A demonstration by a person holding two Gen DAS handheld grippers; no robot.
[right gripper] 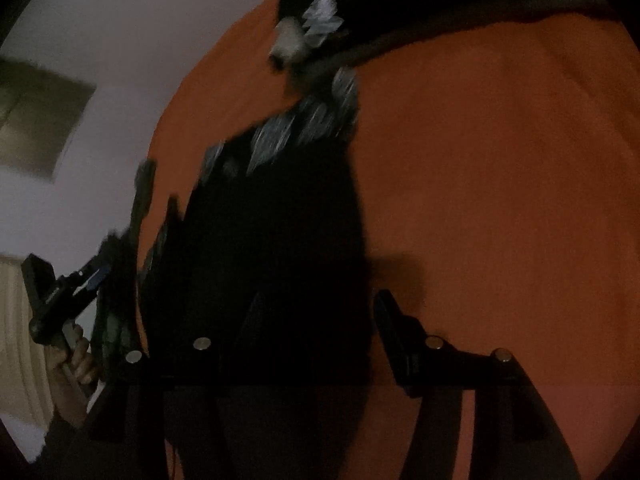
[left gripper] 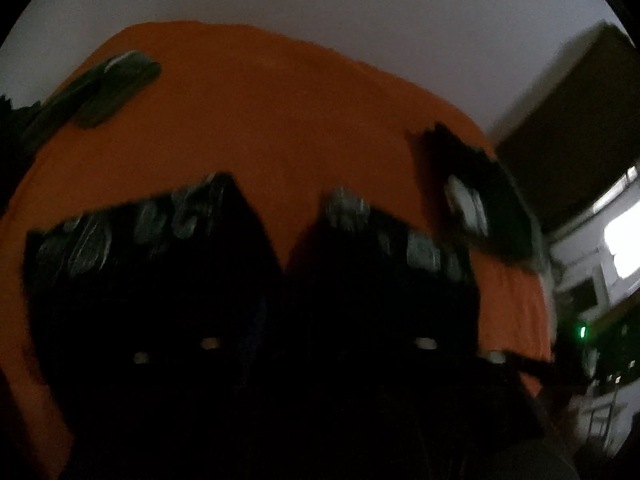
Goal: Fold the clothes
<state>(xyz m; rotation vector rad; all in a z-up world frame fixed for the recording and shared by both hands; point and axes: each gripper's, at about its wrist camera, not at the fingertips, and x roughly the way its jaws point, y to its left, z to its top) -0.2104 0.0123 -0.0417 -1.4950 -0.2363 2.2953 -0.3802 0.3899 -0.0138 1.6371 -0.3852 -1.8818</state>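
Observation:
A black garment with a grey leaf print (left gripper: 160,280) lies on the orange bed sheet (left gripper: 280,120), filling the near part of the left wrist view. My left gripper (left gripper: 316,300) hangs over it; its fingers are lost in the dark, but their mounts stand well apart. In the right wrist view the same garment (right gripper: 272,220) lies under my right gripper (right gripper: 320,296). That gripper is open, with its right finger (right gripper: 390,320) over bare sheet. A hand (right gripper: 76,356) holds the left gripper (right gripper: 60,300) at the left edge.
A second dark garment with a white print (left gripper: 472,208) lies on the bed's right side. A folded green cloth (left gripper: 108,88) sits at the far left. Beyond the bed are a brown cupboard (left gripper: 580,120), a pale wall and cluttered shelves with a green light (left gripper: 582,332).

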